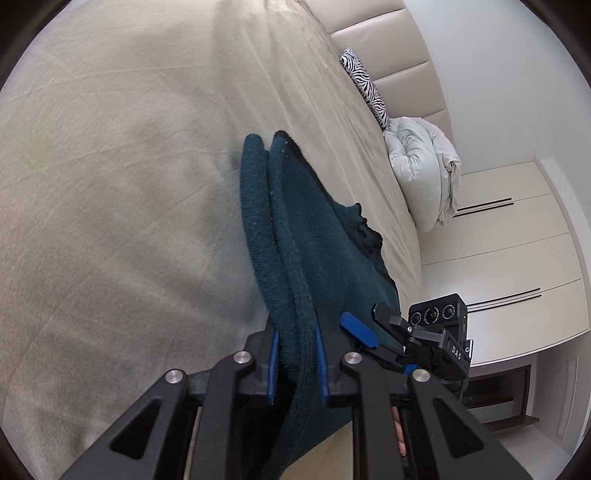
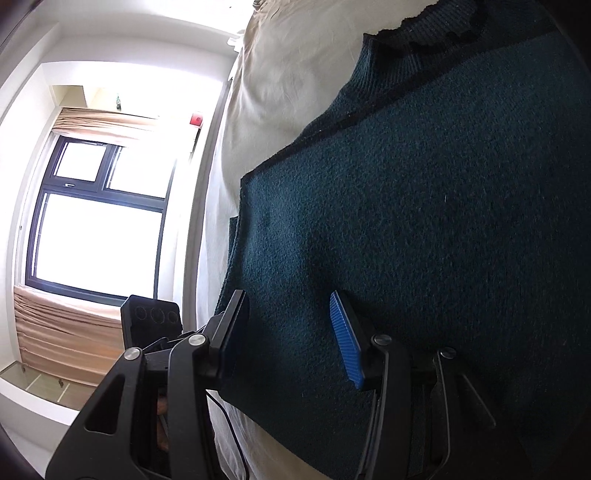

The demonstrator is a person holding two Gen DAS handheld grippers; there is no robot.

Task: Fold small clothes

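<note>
A dark teal knitted garment lies on the beige bed sheet. My left gripper is shut on a folded edge of the garment, which stands up between its blue pads. In the right wrist view the garment fills the frame, with its black ribbed collar at the top. My right gripper is open, its blue pads on either side of the cloth near one edge. The right gripper also shows in the left wrist view, open beside the garment.
A zebra-print pillow and a rolled white duvet lie at the padded headboard. White wardrobe doors stand beyond the bed. A window with beige curtains is on the other side.
</note>
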